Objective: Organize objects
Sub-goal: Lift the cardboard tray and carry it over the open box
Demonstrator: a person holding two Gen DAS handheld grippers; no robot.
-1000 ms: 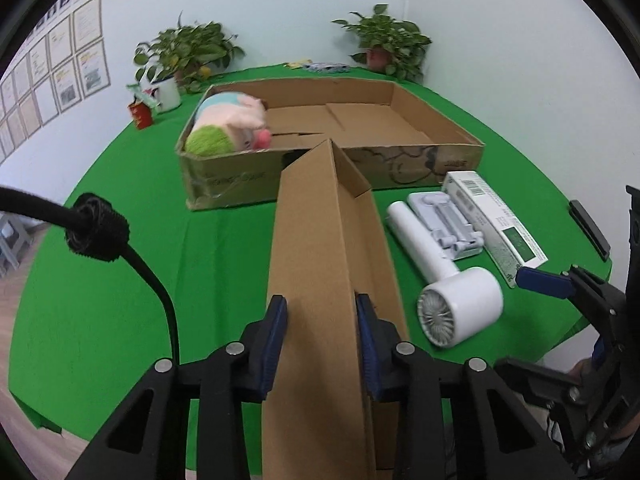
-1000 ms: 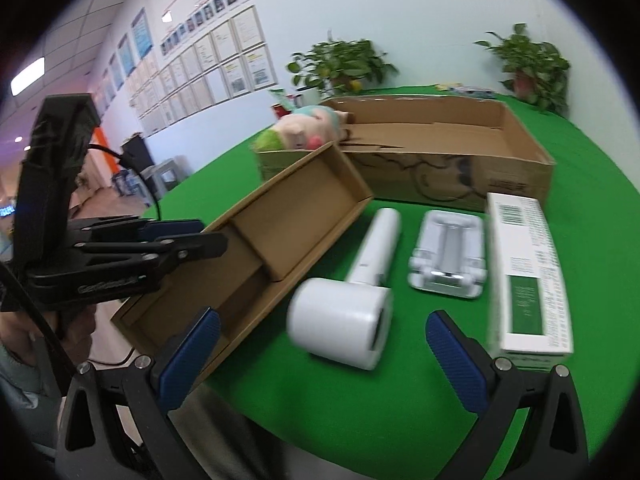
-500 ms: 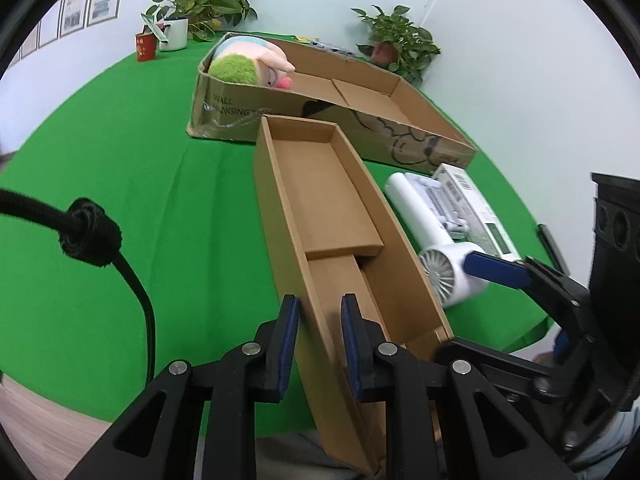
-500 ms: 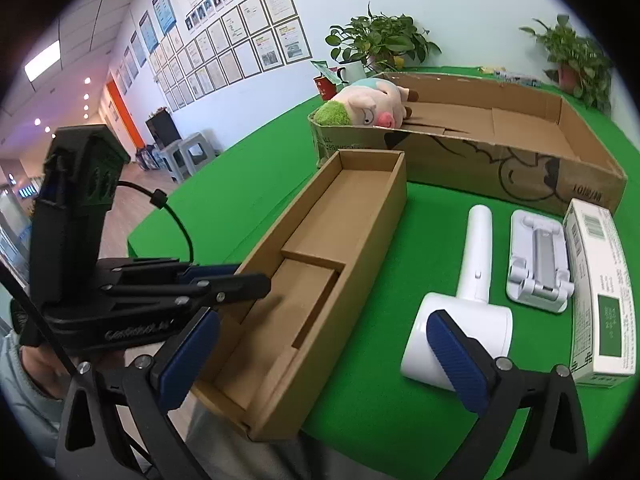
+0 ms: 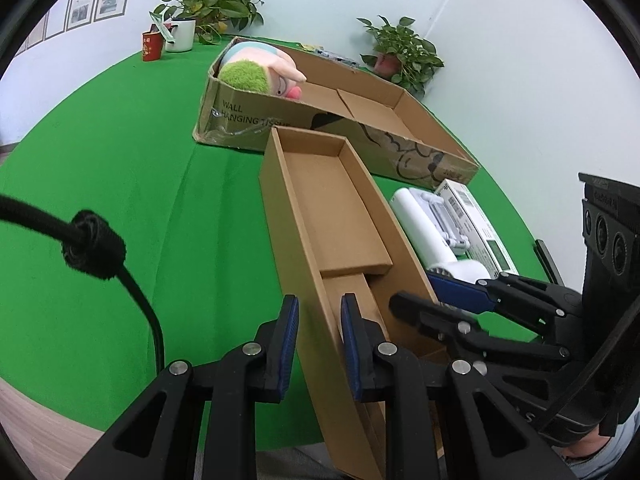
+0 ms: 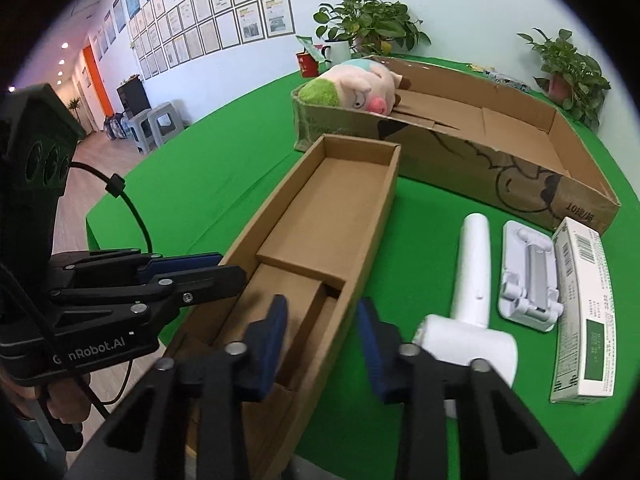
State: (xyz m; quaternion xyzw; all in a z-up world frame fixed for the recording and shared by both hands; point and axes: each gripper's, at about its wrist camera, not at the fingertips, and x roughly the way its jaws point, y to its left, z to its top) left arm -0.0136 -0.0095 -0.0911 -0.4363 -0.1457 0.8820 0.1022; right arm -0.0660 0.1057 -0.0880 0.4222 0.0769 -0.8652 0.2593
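A long narrow brown cardboard box [image 5: 340, 216] lies open on the green table, its near end over the table's front edge. My left gripper [image 5: 318, 322] is shut on its left wall. My right gripper [image 6: 322, 326] is open, its fingers astride the box's right wall [image 6: 352, 276]; it also shows in the left wrist view [image 5: 436, 294]. A white handheld fan [image 6: 470, 292], a white folding stand [image 6: 528, 272] and a white-green carton [image 6: 588, 312] lie to the right of the box.
A big flat cardboard box [image 5: 360, 116] stands behind, with a pink plush pig [image 5: 256, 70] in its left end. Potted plants [image 5: 208, 0] and a red cup [image 5: 152, 46] stand at the table's far edge. The white wall is close on the right.
The long box has gone from tilted on its side to lying flat and open. My right gripper has moved left from the fan and narrowed around the box's right wall.
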